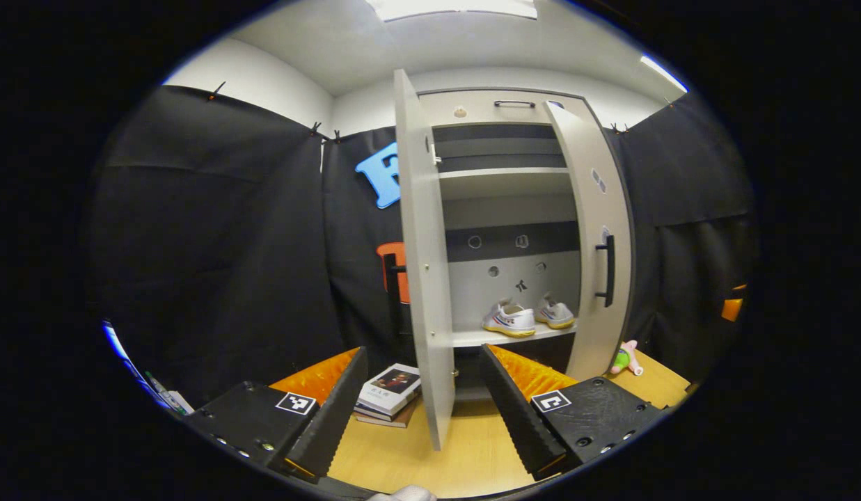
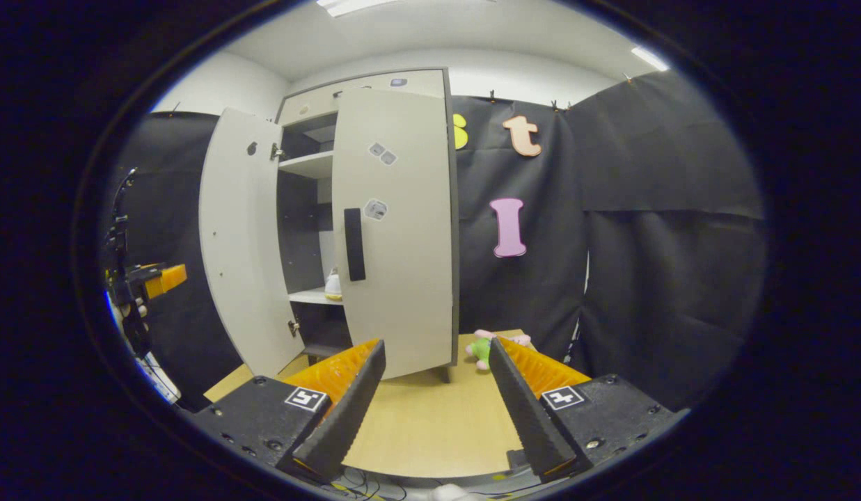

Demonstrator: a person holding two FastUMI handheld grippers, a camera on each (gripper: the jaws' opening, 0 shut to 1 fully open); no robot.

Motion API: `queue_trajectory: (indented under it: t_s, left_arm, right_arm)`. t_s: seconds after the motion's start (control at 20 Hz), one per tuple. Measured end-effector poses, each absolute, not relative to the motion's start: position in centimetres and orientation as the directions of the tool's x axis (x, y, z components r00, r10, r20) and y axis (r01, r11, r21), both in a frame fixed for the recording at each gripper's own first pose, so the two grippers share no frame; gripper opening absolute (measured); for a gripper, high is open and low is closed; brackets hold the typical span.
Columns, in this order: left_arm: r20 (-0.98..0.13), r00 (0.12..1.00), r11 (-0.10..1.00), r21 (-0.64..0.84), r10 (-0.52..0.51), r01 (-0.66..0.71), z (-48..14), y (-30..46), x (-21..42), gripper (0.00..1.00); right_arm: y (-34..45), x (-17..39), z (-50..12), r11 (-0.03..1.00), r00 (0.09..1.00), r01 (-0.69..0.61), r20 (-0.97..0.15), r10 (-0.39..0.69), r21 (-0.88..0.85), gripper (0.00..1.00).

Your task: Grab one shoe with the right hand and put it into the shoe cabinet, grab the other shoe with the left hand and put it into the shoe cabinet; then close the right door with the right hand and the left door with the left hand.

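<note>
Both white canvas shoes already sit on the cabinet's lower shelf, well ahead of our left tongs. Both tongs are apart and empty. The smooth laminate left door stands edge-on between them; we could jam it. Our right tongs face the right door; its slim bar handle could slip.

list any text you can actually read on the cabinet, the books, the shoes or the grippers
Nothing can be read as words.
books: print on the top cover, too small to read.
right door: small stickers, blurred.
shoes: coloured stripes, no legible brand.
left gripper and right gripper: a square black-and-white marker on each finger base, a pattern, not text.
</note>
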State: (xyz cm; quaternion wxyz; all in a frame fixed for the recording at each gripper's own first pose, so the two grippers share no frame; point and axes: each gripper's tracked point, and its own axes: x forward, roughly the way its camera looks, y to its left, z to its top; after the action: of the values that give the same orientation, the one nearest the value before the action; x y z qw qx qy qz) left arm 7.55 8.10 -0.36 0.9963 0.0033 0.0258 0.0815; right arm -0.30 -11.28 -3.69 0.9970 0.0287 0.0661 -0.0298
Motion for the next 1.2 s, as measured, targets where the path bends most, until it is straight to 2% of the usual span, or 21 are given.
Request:
queue_trajectory:
  t_s: [0.45, 0.5, 0.55, 0.65, 0.7, 0.75, 1.2]
  left_arm:
    - [-0.054, 0.951, 0.953, 0.021, 0.304, -0.304, -0.6, 16.7, 15.4, 0.96]
    - [-0.044, 0.95, 0.95, 0.023, 0.311, -0.31, -0.4, 17.1, 16.1, 0.96]
    - [-0.046, 0.947, 0.948, 0.022, 0.318, -0.317, -0.4, 17.4, 16.8, 0.96]
    - [-0.049, 0.951, 0.953, 0.01, 0.304, -0.304, -0.5, 16.7, 17.8, 0.96]
    - [-0.047, 0.947, 0.948, 0.022, 0.318, -0.318, -0.5, 16.9, 17.8, 1.0]
    - [-0.033, 0.946, 0.946, 0.027, 0.323, -0.322, -0.4, 16.9, 17.9, 0.93]
    - [-0.038, 0.958, 0.958, 0.001, 0.286, -0.286, -0.3, 13.7, 17.5, 0.87]
  right_arm:
    - [-10.6, -2.5, -4.6, 0.992, 0.984, 0.082, -0.168, -0.066, 0.09, 0.98]
    - [-10.5, -2.5, -4.6, 0.993, 0.984, 0.076, -0.167, -0.059, 0.095, 0.94]
    - [-10.6, -2.5, -4.3, 0.993, 0.984, 0.077, -0.165, -0.061, 0.094, 0.97]
    - [-10.9, -2.4, -4.3, 0.993, 0.984, 0.08, -0.167, -0.064, 0.09, 0.98]
    - [-11.0, -2.4, -4.1, 0.993, 0.984, 0.078, -0.167, -0.061, 0.093, 0.98]
    - [-11.0, -2.3, -4.1, 0.993, 0.984, 0.074, -0.166, -0.058, 0.095, 0.97]
    - [-11.6, -1.2, -3.5, 0.995, 0.986, 0.033, -0.163, -0.018, 0.094, 0.98]
